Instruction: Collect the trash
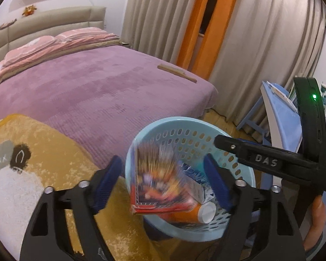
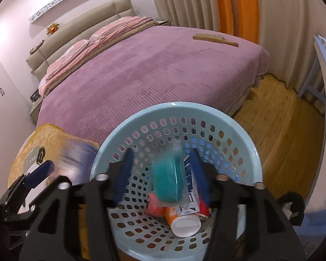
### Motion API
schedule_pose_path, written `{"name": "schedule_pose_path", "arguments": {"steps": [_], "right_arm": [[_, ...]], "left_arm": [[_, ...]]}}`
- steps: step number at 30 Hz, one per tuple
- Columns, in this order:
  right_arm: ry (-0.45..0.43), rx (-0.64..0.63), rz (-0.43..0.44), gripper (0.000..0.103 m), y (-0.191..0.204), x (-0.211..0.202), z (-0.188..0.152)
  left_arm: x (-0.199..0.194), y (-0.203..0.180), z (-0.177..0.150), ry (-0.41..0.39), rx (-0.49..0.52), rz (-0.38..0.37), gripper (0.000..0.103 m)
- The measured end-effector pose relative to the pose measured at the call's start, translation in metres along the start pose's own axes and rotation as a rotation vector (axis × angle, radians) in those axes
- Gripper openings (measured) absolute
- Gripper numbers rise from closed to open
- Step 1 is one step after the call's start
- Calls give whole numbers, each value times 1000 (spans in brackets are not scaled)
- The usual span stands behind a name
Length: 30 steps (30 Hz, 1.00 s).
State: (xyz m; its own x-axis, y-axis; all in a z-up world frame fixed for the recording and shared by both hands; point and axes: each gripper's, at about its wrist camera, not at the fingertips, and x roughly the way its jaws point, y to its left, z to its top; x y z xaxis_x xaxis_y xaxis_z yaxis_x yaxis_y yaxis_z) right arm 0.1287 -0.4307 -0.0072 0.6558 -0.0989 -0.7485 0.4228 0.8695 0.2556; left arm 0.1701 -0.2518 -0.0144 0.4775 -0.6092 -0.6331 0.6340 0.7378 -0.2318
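**Trash falling into the blue basket from both tongs**

Trash here is two blurred pieces, each between spread pads with nothing pressing on it. In the left wrist view a colourful snack packet [image 1: 160, 178] sits at lower centre, long axis roughly upright, between the left tongs [image 1: 163, 182], whose jaws stand wide. In the right wrist view a teal wrapper [image 2: 168, 178], also upright, hangs between the half-open right tongs [image 2: 160, 171]. Both pieces lie straight below and ahead of their tongs, over the mouth of the basket [image 2: 245, 143], so each hand is equally near. I judge both to be dropping in. Counted: one basket, two pieces in the air, and inside one orange white-capped tube [image 2: 182, 221], one blue-white carton [image 2: 190, 198], one red packet [image 2: 155, 206].
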Motion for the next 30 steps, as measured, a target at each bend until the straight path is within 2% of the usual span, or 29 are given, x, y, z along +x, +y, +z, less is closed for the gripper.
{"name": "schedule_pose_path", "arguments": {"steps": [7, 16, 21, 26, 30], "right_arm": [[-29, -15, 18, 55, 8, -19, -9], [-107, -85, 46, 61, 39, -57, -36], [-177, -116, 48, 63, 51, -78, -52], [-268, -137, 44, 65, 59, -96, -67], [-326, -145, 25, 68, 61, -103, -76]], "left_arm": [[-27, 9, -10, -41, -29, -4, 82], [-81, 17, -36, -130, -53, 81, 88], [-105, 21, -49, -192, -54, 173, 90], [-117, 29, -69, -265, -31, 364, 91], [-120, 34, -80, -288, -28, 409, 91]]}}
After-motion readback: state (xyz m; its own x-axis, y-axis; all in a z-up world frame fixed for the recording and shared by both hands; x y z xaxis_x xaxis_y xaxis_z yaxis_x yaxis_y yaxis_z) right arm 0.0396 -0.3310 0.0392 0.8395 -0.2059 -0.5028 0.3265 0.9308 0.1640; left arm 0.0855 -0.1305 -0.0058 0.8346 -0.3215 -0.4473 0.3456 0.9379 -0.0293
